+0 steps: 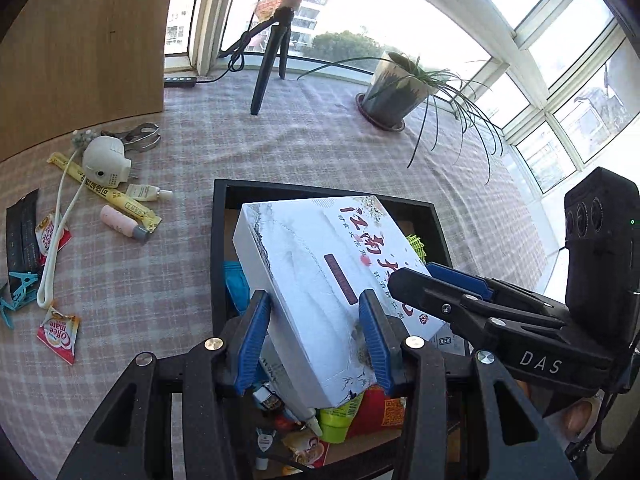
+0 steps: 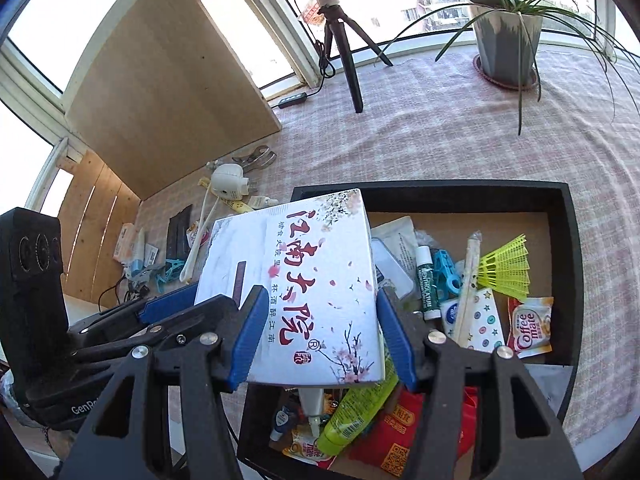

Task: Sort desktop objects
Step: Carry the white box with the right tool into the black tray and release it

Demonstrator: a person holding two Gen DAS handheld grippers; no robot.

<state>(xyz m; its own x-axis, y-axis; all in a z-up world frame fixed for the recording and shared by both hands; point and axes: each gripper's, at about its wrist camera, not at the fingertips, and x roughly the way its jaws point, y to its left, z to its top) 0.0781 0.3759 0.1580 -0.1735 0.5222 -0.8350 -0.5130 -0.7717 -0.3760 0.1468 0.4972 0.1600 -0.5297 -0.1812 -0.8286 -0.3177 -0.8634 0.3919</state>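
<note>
A white printed box (image 1: 320,280) with red Chinese lettering is held tilted above the black tray (image 1: 218,240). My left gripper (image 1: 316,340) is shut on its near left corner. My right gripper (image 2: 318,336) is shut on the box's (image 2: 296,288) near edge, and its black body reaches in from the right in the left wrist view (image 1: 480,308). The tray (image 2: 572,264) holds several small items: a yellow shuttlecock (image 2: 506,266), a Coffee mate sachet (image 2: 530,328), a green tube (image 2: 356,412) and a red packet (image 2: 400,432).
Loose items lie on the checked cloth left of the tray: a white plug lamp (image 1: 106,162), a yellow stick pack (image 1: 108,192), a pink tube (image 1: 122,222), Coffee mate sachets (image 1: 60,334), blue clips (image 1: 16,292). A potted plant (image 1: 394,88), a tripod (image 1: 272,60) and a wooden board (image 1: 80,52) stand behind.
</note>
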